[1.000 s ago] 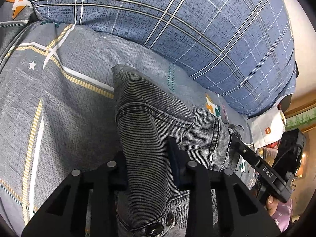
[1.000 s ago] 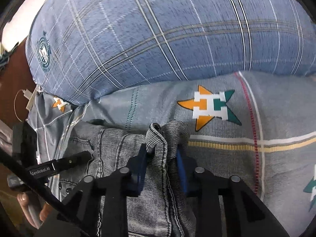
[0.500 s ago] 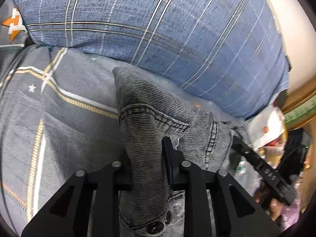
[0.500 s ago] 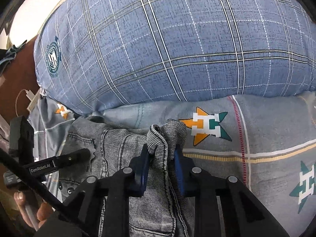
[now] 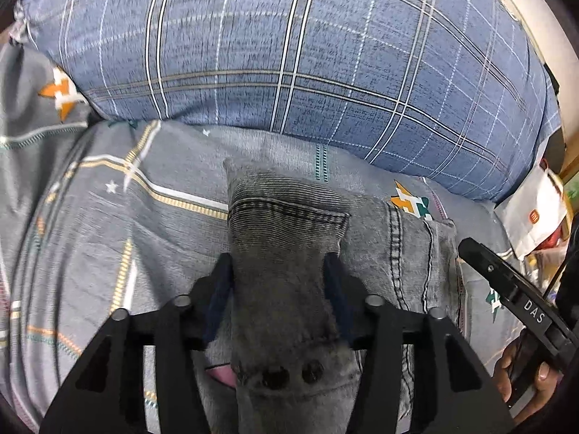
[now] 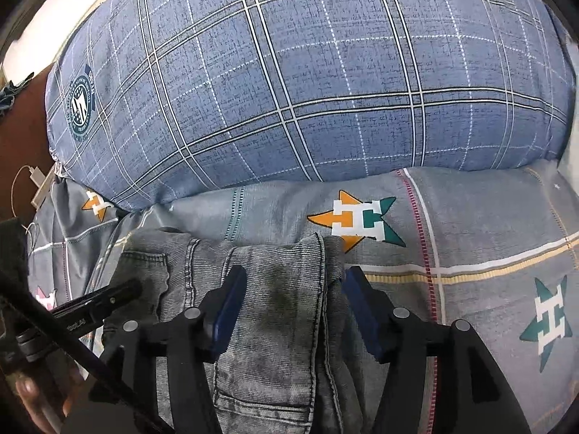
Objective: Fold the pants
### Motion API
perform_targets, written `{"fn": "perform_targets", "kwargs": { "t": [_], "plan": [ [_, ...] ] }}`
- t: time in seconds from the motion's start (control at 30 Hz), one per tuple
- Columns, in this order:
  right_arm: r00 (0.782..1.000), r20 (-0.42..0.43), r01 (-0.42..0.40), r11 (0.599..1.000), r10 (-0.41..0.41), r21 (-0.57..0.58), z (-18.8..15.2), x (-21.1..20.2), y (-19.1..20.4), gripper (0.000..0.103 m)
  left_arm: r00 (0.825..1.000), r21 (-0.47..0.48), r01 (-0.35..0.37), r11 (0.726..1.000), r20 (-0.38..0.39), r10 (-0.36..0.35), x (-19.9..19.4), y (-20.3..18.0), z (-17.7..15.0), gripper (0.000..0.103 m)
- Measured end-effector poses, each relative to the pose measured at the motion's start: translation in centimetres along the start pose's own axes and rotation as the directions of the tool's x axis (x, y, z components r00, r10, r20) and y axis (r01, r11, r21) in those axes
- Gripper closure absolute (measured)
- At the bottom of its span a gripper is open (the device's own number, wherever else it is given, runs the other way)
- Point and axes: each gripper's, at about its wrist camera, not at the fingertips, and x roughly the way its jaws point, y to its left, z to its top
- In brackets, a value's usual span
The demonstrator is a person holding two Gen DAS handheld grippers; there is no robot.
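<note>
Grey denim pants (image 5: pixel 289 238) lie on the grey patterned bedsheet (image 5: pixel 108 224) in front of a big blue plaid pillow (image 5: pixel 289 54). My left gripper (image 5: pixel 278 271) is open, its jaws spread on either side of the pants' left corner near the pocket. My right gripper (image 6: pixel 289 289) is open too, jaws apart around the pants' right edge (image 6: pixel 282 289). The denim rests flat between the fingers. The right gripper's finger (image 5: pixel 506 282) shows in the left wrist view, and the left gripper's finger (image 6: pixel 97 300) in the right wrist view.
The plaid pillow (image 6: pixel 307 83) fills the far side just beyond the pants. A white bag (image 5: pixel 535 213) and clutter sit at the bed's right edge. A charger and cable (image 6: pixel 36 181) lie on brown furniture at left. Bedsheet (image 6: pixel 488 253) extends right.
Both grippers have opened and let go of the pants' corners. The bunched denim has dropped and now lies flatter on the sheet, closer to the pillow.
</note>
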Motion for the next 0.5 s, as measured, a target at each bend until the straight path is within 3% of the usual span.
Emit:
{"fn": "perform_targets", "kwargs": {
  "t": [0.07, 0.2, 0.37, 0.5],
  "plan": [
    [1.0, 0.006, 0.01, 1.0, -0.01, -0.004, -0.2, -0.2, 0.2, 0.04, 1.0, 0.006, -0.007, 1.0, 0.0, 0.007, -0.5, -0.3, -0.3, 0.041],
    [1.0, -0.018, -0.002, 1.0, 0.002, -0.002, -0.6, 0.0, 0.5, 0.039, 0.999, 0.037, -0.008, 0.999, -0.032, 0.009, -0.2, -0.8, -0.8, 0.041],
    [0.99, -0.119, -0.071, 0.993, 0.081, 0.091, -0.9, 1.2, -0.7, 0.039, 0.999, 0.052, -0.022, 0.998, -0.041, 0.025, 0.3, -1.1, -0.9, 0.041],
    [0.976, -0.207, -0.048, 0.993, 0.069, 0.104, -1.1, 2.4, -1.5, 0.042, 0.995, 0.035, -0.034, 0.999, -0.088, 0.037, 1.8, -0.8, -1.6, 0.041]
  ]
}}
